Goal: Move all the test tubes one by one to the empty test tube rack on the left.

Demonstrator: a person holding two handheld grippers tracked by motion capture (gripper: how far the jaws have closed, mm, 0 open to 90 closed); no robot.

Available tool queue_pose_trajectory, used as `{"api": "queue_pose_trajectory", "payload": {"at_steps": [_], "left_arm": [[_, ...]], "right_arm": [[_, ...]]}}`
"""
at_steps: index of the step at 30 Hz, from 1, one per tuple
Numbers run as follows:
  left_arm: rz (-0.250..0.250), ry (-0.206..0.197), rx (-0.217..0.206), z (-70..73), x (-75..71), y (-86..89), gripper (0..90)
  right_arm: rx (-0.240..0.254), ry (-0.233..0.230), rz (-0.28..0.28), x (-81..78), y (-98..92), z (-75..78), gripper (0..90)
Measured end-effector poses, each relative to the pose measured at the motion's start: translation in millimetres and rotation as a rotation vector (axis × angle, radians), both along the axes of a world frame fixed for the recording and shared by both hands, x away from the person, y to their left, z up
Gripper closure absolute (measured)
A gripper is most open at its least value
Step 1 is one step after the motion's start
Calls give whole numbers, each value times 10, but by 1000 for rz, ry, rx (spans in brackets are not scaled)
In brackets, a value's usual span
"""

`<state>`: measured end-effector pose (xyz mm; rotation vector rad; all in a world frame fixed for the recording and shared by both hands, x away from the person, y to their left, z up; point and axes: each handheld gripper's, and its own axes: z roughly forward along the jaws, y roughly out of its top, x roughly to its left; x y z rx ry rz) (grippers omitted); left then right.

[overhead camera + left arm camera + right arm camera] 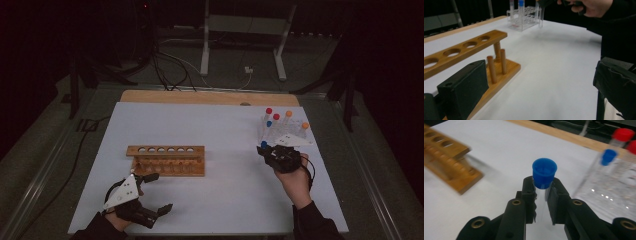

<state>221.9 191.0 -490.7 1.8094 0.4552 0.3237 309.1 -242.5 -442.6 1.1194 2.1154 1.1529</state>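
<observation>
My right gripper point(541, 188) is shut on a clear tube with a blue cap point(544, 172), gripped just under the cap. In the high view that right gripper point(265, 149) holds the tube point(263, 144) just left of the clear plastic rack point(282, 127). The wooden tube rack point(165, 160) stands mid-table with its holes empty. My left gripper point(159, 192) is open near the front edge, just in front of the wooden rack's left end. In the left gripper view the wooden rack point(474, 45) lies beside the left jaw, with nothing between the fingers.
The clear plastic rack point(609, 182) holds several tubes with red, blue and orange caps. A white sheet point(225, 175) covers the table; bare wood point(210, 97) shows at its far edge. Cables and a metal stand lie on the floor beyond.
</observation>
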Motion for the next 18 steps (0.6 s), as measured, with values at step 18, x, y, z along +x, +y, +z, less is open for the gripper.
{"api": "queue_pose_trajectory", "payload": {"at_steps": [18], "left_arm": [[-75,22,49,407,195,-389,5]], "right_arm": [[-28,41,279,-447,632,-54,769]]}}
